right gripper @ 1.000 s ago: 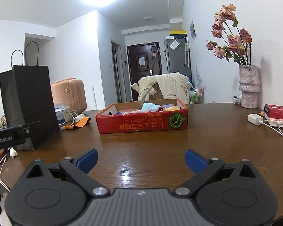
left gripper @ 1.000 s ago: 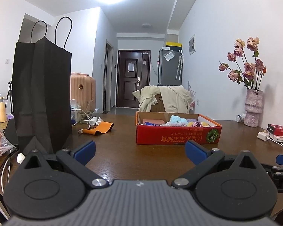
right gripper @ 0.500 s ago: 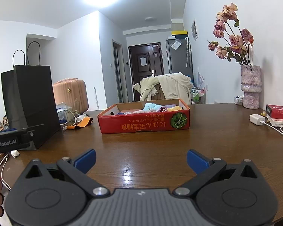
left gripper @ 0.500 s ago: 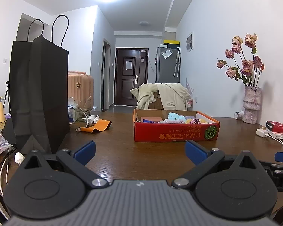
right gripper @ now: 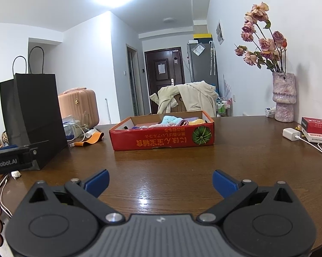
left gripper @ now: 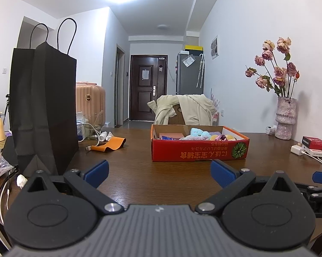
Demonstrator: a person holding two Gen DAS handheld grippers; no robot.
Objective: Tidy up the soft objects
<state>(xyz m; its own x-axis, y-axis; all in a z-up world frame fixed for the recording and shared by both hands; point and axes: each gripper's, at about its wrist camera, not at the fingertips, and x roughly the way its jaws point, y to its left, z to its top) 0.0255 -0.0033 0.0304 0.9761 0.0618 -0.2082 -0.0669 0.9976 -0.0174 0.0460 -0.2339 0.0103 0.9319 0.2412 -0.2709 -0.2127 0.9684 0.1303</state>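
A shallow red cardboard box (left gripper: 199,152) (right gripper: 161,137) rests mid-table, holding several soft items: a light blue plush (left gripper: 198,132) (right gripper: 170,120), pink, purple and yellow pieces. My left gripper (left gripper: 158,172) is open and empty, well short of the box and above the wood. My right gripper (right gripper: 160,181) is open too, nothing between its blue pads (right gripper: 96,182), also short of the box. The right gripper's tip shows at the right edge of the left wrist view. Box contents behind the front wall are hidden.
A tall black paper bag (left gripper: 43,111) (right gripper: 32,115) stands at the left. An orange band (left gripper: 109,144) and white cables lie beside it. At the right are a vase of dried roses (left gripper: 285,117) (right gripper: 283,98), a red carton (right gripper: 315,125) and a white charger (right gripper: 291,134).
Both views have shifted slightly, with the box sitting a little lower and closer in frame. Both grippers stay open and empty.
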